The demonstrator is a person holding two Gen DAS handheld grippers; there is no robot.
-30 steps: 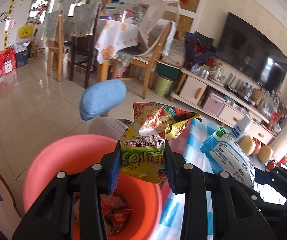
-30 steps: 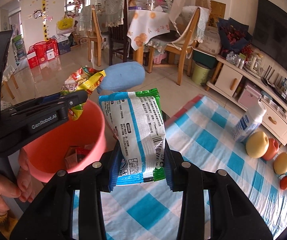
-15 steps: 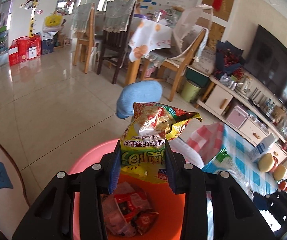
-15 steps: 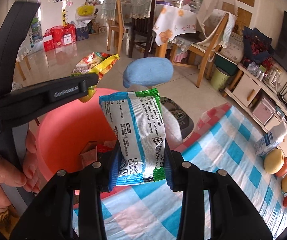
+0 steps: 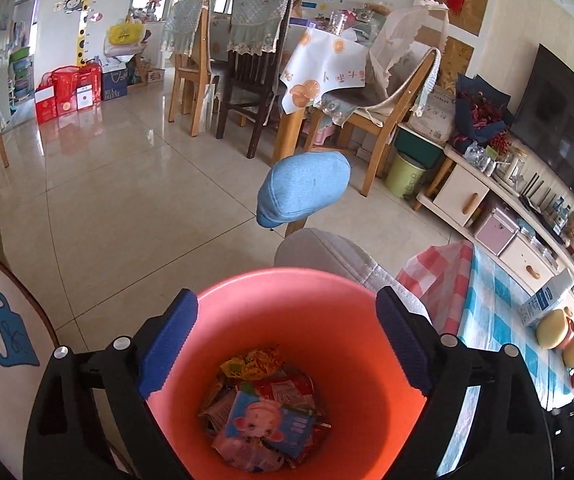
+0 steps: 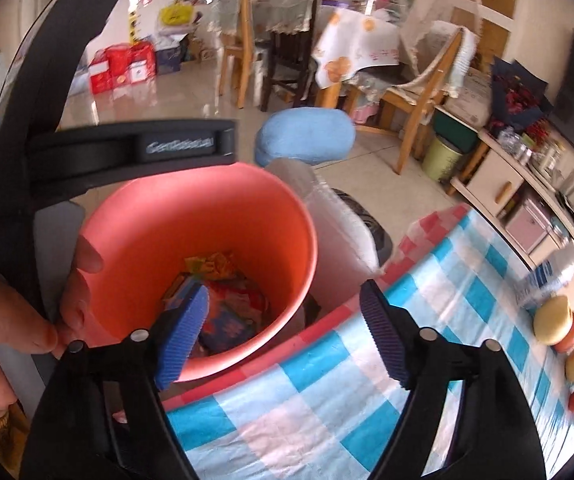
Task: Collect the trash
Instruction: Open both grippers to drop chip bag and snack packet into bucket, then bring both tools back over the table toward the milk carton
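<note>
Both grippers hang over the pink bin, jaws parting and nothing between them.

The left gripper [image 5: 287,344] sits right above the pink bin [image 5: 287,284], its blue pads spreading with only the bin's mouth showing between them. Down at 6 o'clock in that view the snack wrappers [image 5: 263,408] lie heaped on the bin's bottom (a yellow one at the far edge). The right gripper [image 6: 283,332] is spreading too, empty, its left pad over the bin's near rim, its right over the checked cloth of the worktop [image 6: 327,400]. A hand [image 6: 11,336] at 9 o'clock grips the left tool.
</note>
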